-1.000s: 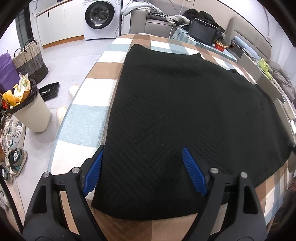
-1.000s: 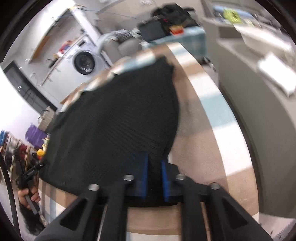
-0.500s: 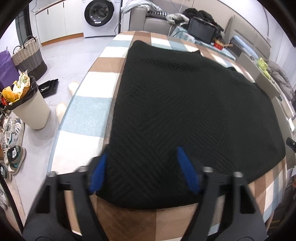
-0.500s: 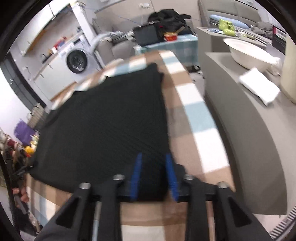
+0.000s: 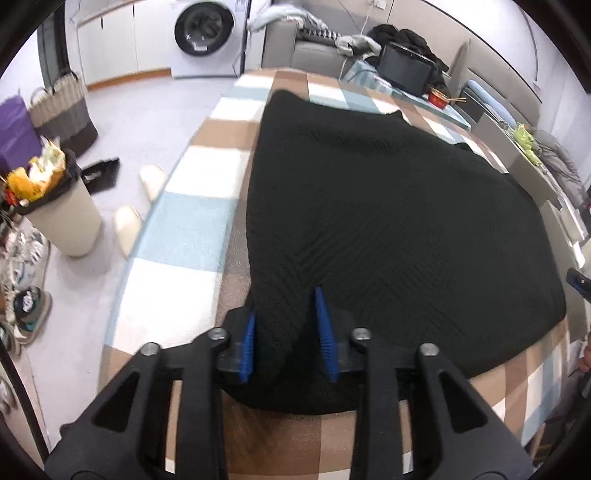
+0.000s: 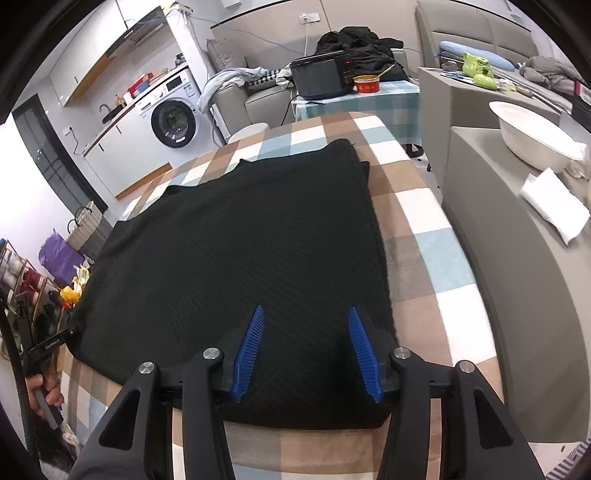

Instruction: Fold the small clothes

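covering most of the frame in both wrist views, a checked tablecloth of brown, white and pale blue squares dresses the table that bears the work. on it lies the black knitted garment, spread flat and taking up the greater part of the cloth; its long axis runs from the near table edge away toward the washing machine and the grey sofa in the background, with the notched far end pointing at that wall and the near hem lying just inside the near edge. in the right wrist view the garment's right side edge runs nearly straight, parallel to the table's right side.

left gripper: jaws closing, blue pads either side of a raised ridge of the knit at the near left corner, the fabric bunched up between them and pressed by both pads. right gripper: jaws opening, blue pads spread apart over the near right corner, the cloth lying flat beneath and between them without being pinched.

smaller items: a cream waste bin full of bright wrappers on the floor left of the table; a white basin on the grey counter to the right; a red bowl beside a black appliance on the far side table.
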{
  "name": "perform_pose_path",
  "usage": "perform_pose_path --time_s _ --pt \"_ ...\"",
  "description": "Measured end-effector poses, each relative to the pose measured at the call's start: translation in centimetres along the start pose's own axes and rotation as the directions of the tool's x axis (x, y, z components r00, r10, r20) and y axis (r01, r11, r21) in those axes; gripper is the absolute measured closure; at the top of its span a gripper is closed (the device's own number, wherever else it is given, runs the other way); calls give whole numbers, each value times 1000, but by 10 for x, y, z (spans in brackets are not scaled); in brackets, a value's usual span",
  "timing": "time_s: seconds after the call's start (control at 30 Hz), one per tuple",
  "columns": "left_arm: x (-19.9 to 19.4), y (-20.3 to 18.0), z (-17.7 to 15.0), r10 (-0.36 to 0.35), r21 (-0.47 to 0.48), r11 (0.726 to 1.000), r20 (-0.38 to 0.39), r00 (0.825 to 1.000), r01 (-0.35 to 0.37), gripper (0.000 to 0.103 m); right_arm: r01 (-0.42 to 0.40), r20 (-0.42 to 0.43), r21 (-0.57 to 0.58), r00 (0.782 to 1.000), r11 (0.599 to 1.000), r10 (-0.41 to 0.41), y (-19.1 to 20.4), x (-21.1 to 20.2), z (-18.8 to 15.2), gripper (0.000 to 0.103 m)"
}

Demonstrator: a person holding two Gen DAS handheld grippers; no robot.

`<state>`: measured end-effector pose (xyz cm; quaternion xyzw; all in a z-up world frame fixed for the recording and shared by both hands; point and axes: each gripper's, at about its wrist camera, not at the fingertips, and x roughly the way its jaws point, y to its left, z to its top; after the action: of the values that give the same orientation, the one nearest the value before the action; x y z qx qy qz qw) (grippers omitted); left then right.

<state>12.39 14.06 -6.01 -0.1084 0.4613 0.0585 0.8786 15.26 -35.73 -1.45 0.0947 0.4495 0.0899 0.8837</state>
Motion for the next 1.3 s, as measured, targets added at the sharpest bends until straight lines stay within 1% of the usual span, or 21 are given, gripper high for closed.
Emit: perform_pose_path --time_s 0.03,0.07,0.1,0.13,0.2,0.3,0.33,0.37,0.43,0.47,0.57,0.63,0.73,0.83,0.87,0.9,0.97,1.0,1.07,1.13,1.3 --pt "-6 -4 1 11 18 1000 20 1000 -11 67 -5 4 -15 1000 1000 5 5 0 0 52" --pt "-10 -6 2 15 25 1000 38 999 -16 59 -9 6 -28 1000 1000 9 9 1 -1 48" --pt "-16 -10 3 21 35 999 62 998 -23 54 -13 6 -43 1000 999 13 14 2 -1 47" --pt "-19 -12 3 20 42 999 77 997 -23 48 -14 3 -62 1000 998 14 19 5 -2 45" --pt "-28 -21 4 3 62 998 108 994 -9 40 -4 -12 -108 1000 994 2 33 14 -3 45" --pt "-34 -39 5 -59 103 994 121 991 47 29 -18 -36 -155 999 988 13 52 27 -7 41" --pt "-34 -50 5 -87 116 991 126 988 73 26 -26 -46 -167 999 986 18 59 33 -8 35" --pt "-32 -58 5 -113 127 987 118 987 97 22 -30 -51 -195 998 980 20 69 39 -10 32" --pt "-24 -78 3 -158 160 977 88 984 143 22 -39 -56 -244 998 969 27 84 47 -13 30" --pt "-17 -91 2 -176 183 970 65 982 162 22 -44 -62 -261 998 964 29 91 52 -15 25" --pt "3 -117 -4 -186 236 955 -1 983 181 22 -41 -84 -298 996 954 17 103 66 -21 19" --pt "16 -130 -10 -154 282 946 -39 987 159 22 -13 -105 -335 994 942 -24 103 76 -26 19" --pt "18 -133 -13 -94 352 931 -31 995 99 22 39 -68 -375 995 926 -69 93 72 -33 19" --pt "14 -117 -15 -83 328 941 -36 996 90 22 21 -56 -290 998 957 -39 60 59 -32 19" --pt "13 -111 -14 -84 319 943 -36 996 91 18 28 -45 -276 998 961 -42 51 54 -31 19" --pt "11 -103 -14 -90 305 947 -39 995 98 15 80 -37 -277 995 958 -93 43 50 -33 19" --pt "7 -87 -15 -79 266 960 -39 996 87 15 167 -27 -280 983 945 -182 34 45 -35 19" --pt "7 -81 -16 -69 258 963 -36 997 76 15 185 -33 -260 979 948 -201 26 43 -36 18" --pt "5 -70 -17 -62 246 967 -26 998 67 15 172 -54 -185 981 968 -185 13 37 -33 17" --pt "1 -65 -18 -70 237 969 -26 997 75 15 180 -46 -150 981 972 -189 12 33 -30 17" --pt "4 -71 -22 -40 245 969 -20 999 44 15 111 -19 -174 993 978 -116 38 35 -17 17"
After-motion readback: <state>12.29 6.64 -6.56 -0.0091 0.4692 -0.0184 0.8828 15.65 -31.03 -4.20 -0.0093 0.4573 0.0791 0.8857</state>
